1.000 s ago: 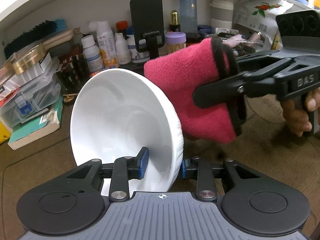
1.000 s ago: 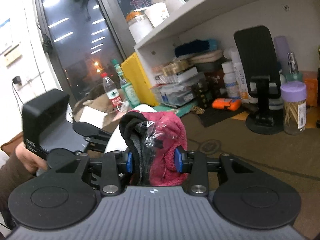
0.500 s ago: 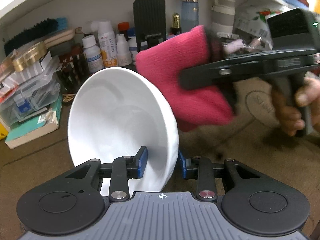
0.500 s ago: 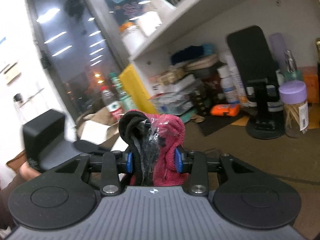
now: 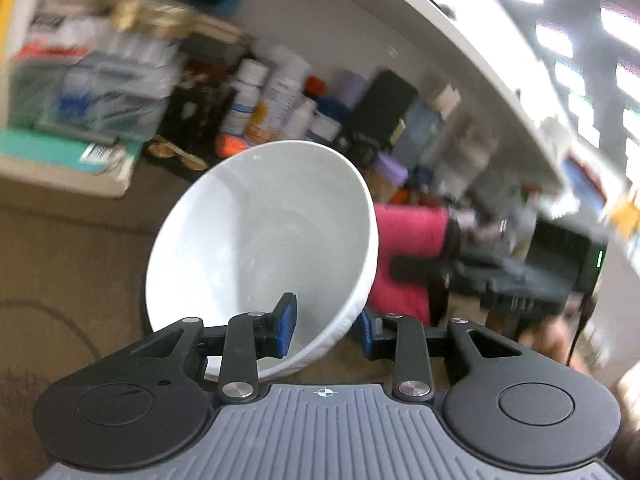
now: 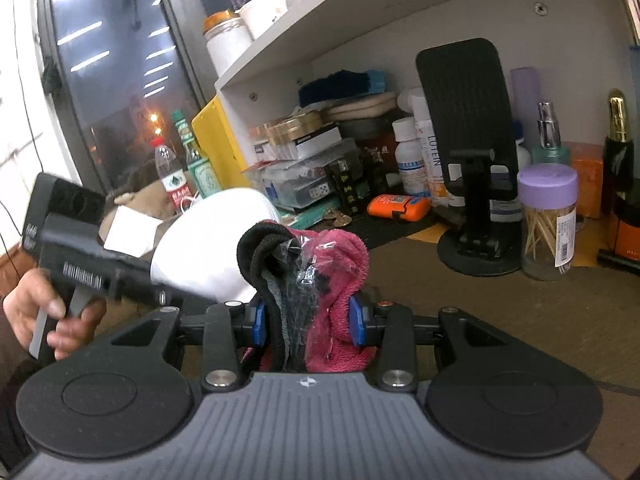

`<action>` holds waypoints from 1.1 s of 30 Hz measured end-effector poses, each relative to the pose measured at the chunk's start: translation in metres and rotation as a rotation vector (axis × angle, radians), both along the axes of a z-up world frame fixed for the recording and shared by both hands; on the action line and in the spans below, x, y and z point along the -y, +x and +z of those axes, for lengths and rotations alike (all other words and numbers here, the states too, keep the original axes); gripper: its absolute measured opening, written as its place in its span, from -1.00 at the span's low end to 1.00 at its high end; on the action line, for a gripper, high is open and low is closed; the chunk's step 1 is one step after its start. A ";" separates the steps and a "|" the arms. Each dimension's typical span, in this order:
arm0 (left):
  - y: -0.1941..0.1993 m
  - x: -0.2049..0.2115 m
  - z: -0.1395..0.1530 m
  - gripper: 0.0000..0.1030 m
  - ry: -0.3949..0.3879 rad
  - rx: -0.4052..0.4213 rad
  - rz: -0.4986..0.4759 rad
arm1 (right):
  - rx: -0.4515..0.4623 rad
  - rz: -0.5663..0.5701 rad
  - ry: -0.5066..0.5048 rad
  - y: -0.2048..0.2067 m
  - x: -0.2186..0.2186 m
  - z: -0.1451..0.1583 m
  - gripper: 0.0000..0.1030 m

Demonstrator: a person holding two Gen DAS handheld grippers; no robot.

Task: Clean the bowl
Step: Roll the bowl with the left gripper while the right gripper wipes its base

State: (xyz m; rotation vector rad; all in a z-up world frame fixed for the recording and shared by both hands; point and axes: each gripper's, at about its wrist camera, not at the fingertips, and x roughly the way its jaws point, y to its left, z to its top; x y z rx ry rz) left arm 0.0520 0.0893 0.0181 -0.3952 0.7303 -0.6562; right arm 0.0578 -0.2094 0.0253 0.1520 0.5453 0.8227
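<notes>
Because the left gripper [image 5: 325, 324] pinches only the tilted bowl [image 5: 264, 248] by its rim, a hard wipe from the cloth [image 6: 320, 276] clamped in the right gripper [image 6: 308, 325] could lever it loose.

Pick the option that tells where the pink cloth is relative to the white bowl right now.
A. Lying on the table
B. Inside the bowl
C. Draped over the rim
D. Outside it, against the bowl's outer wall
D: the right gripper clamps the pink cloth behind the white bowl's outer wall; the inside is bare.
</notes>
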 end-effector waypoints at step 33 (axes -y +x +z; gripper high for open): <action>-0.010 -0.101 -0.053 0.06 -0.627 -0.175 0.213 | 0.468 0.463 -0.448 -0.021 -0.105 0.024 -0.25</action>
